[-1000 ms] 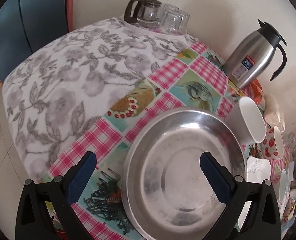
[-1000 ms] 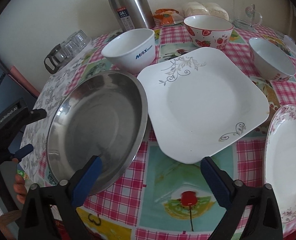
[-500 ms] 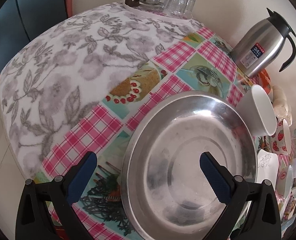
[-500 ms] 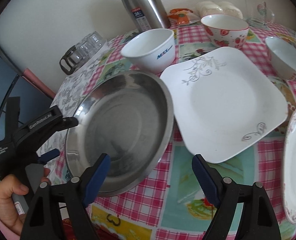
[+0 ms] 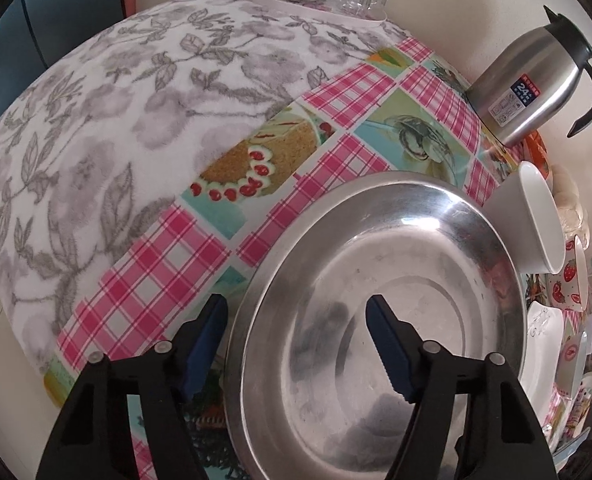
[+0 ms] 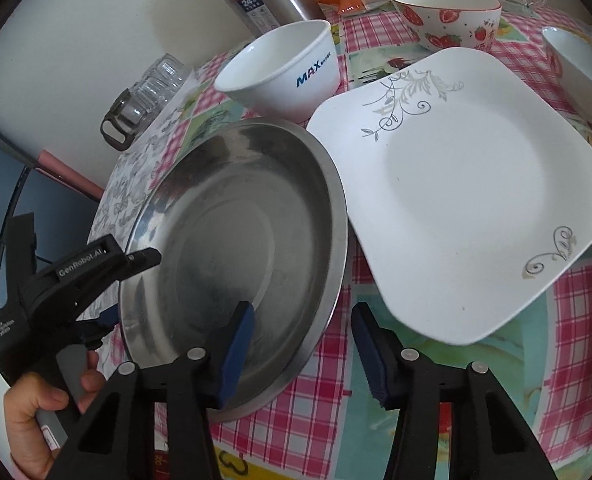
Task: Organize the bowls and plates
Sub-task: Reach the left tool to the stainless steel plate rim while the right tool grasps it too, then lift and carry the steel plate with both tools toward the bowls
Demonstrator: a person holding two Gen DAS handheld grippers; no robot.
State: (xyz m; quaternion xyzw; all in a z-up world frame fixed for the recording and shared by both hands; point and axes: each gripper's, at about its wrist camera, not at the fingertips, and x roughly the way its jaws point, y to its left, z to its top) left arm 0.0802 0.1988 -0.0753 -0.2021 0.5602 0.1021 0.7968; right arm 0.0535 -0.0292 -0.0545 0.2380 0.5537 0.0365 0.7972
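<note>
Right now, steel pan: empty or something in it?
Empty. The steel pan shows bare metal across its bottom in both wrist views; only the inner finger of each gripper reaches over its rim.

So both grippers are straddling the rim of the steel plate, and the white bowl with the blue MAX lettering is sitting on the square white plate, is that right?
Not quite. The white bowl stands on the tablecloth behind the steel plate, beside the square white plate, not on it; the right wrist view shows this. The rest holds: the left gripper and right gripper each straddle the steel plate's rim.

Right gripper (image 6: 301, 344), jaws just closing, straddles steel pan (image 6: 236, 232) rim.
</note>
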